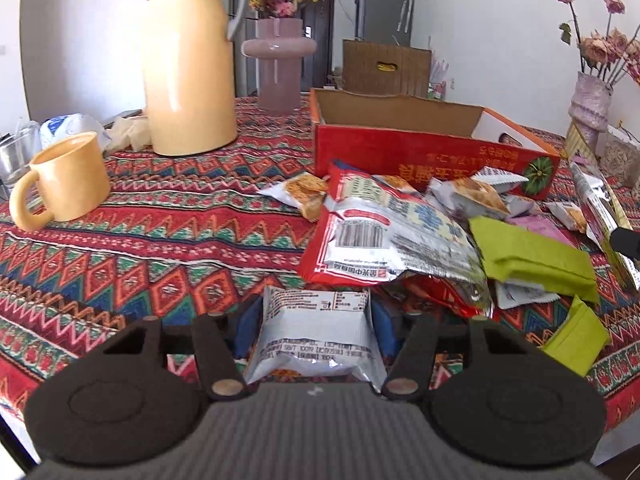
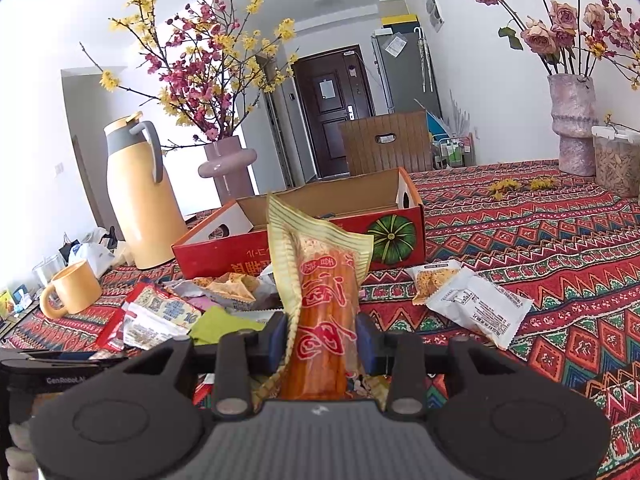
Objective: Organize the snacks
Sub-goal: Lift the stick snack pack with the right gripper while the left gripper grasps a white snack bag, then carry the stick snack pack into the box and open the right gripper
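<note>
Jaws of the left gripper (image 1: 316, 320) are clamping a small silver snack packet (image 1: 316, 340); the right gripper (image 2: 322, 340) is pinching a long orange sausage pack (image 2: 320, 320). Both should be lifting clear, then lowering into the red cardboard box (image 2: 304, 240).

The left gripper (image 1: 316, 320) pinches a silver packet (image 1: 314, 336) at six o'clock. Snacks (image 1: 400, 232) pile at three o'clock before the red box (image 1: 420, 152); mug (image 1: 66, 178) at nine, flask (image 1: 188, 64) at eleven.

"genrobot.a…" — white letters on the black device (image 2: 60, 376); packet print too small to read.
</note>
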A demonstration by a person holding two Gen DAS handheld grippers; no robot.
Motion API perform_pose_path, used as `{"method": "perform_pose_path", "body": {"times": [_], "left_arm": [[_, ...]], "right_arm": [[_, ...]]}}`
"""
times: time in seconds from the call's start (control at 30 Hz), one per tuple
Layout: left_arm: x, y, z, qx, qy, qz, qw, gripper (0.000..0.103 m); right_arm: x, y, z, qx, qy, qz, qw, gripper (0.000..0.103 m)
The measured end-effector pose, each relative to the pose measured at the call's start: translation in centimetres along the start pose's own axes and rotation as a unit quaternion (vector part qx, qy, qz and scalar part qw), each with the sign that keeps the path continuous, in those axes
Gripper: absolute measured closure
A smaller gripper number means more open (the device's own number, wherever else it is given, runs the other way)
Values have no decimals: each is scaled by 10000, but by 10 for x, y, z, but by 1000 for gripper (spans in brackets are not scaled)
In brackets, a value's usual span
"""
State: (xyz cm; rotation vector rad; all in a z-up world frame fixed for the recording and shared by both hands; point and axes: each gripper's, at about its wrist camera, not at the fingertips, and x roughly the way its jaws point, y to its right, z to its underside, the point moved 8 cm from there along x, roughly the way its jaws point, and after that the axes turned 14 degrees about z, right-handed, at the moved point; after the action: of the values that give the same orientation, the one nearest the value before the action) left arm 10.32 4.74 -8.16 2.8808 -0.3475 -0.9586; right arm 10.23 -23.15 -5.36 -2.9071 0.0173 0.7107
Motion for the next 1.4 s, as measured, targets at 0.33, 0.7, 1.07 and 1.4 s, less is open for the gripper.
{"method": "perform_pose_path", "body": {"times": [0.33,0.7,1.07,1.4], "left_arm": [[-26,-8,-28,69,453,-182,9988,44],[-29,-12,-56,40,692,-216,9974,44],[-4,9,-106,129,915,7,9957,43],[34,21,-158,47,970,93,9952,43]], "right_arm": [[5,-7,-8,-46,58,17,10000,67],[17,-14,-22,-86,121,18,9999,67],[39,-21,-68,-187,428,77,9989,67],[85,-27,-125,-259,579,263,9976,67]]}}
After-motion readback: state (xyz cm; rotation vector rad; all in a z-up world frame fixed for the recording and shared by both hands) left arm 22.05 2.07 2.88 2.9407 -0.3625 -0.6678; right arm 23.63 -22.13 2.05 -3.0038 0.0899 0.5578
